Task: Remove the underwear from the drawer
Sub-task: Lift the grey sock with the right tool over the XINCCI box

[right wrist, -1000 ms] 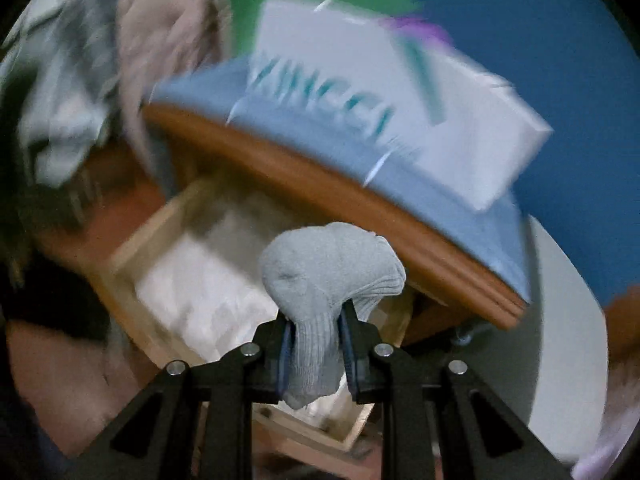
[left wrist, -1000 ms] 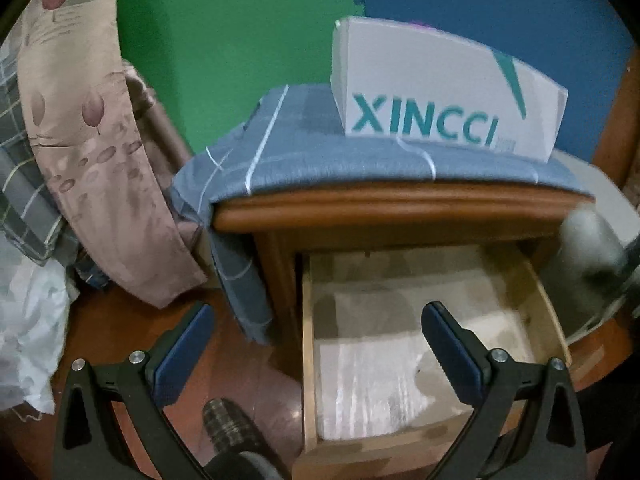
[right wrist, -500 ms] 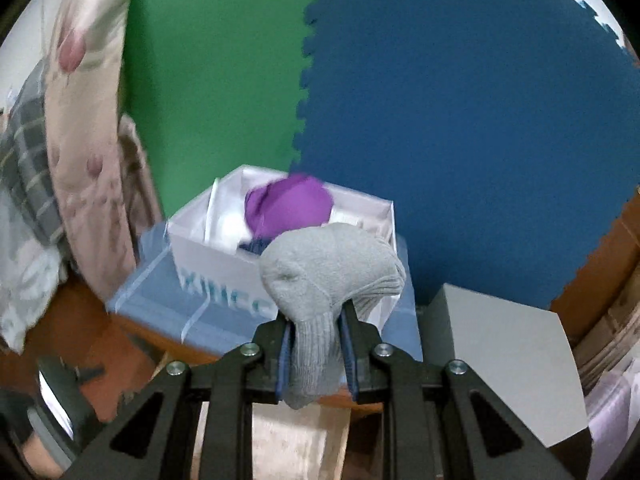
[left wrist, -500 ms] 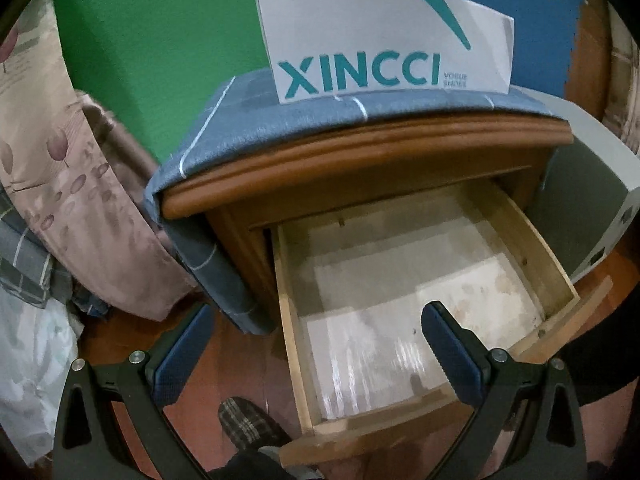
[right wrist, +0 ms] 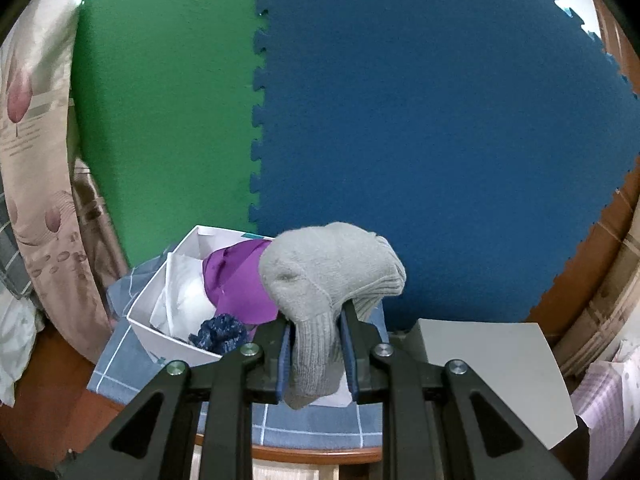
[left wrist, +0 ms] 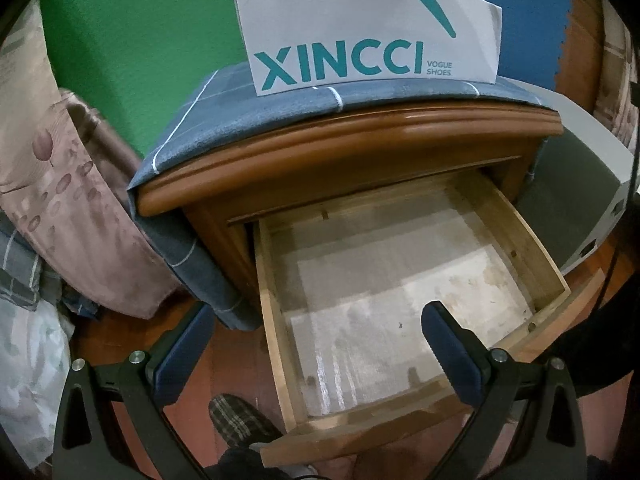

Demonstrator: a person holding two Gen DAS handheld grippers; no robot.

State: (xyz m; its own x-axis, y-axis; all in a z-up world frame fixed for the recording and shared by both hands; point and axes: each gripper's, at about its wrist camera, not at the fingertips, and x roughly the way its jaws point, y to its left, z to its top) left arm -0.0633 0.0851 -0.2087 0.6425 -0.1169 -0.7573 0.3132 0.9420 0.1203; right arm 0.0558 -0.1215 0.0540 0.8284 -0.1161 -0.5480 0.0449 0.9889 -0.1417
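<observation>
**Right wrist view: grey knit bundle held above the nightstand**

Right wrist view puts you over the wooden nightstand [right wrist: 316, 453], your landmark. Behind it, foam puzzle mats cover the wall, a green mat [right wrist: 168, 112] on the left and a blue mat [right wrist: 440, 120] on the right, their toothed edges interlocked. A blue checked cloth [right wrist: 120, 376] with thin white lines drapes the nightstand's top. On that cloth stands a white shoe box [right wrist: 176, 350], open, holding purple fabric [right wrist: 236, 280], a white piece and a dark blue crumpled piece. Your right gripper [right wrist: 316, 344] pinches a grey ribbed knit bundle [right wrist: 320, 276] between its pads, above the nightstand's top and just in front of the box. A grey angular case [right wrist: 500, 368] sits to the nightstand's right.

From the left wrist, the nightstand's drawer [left wrist: 404, 300] stands pulled out, pale bare wood lined with worn, stained paper. Your left gripper [left wrist: 316, 352] hangs over its front with jaws spread wide, holding nothing. Left of the nightstand hangs a beige floral curtain [left wrist: 60, 200] over reddish-brown floor.
</observation>
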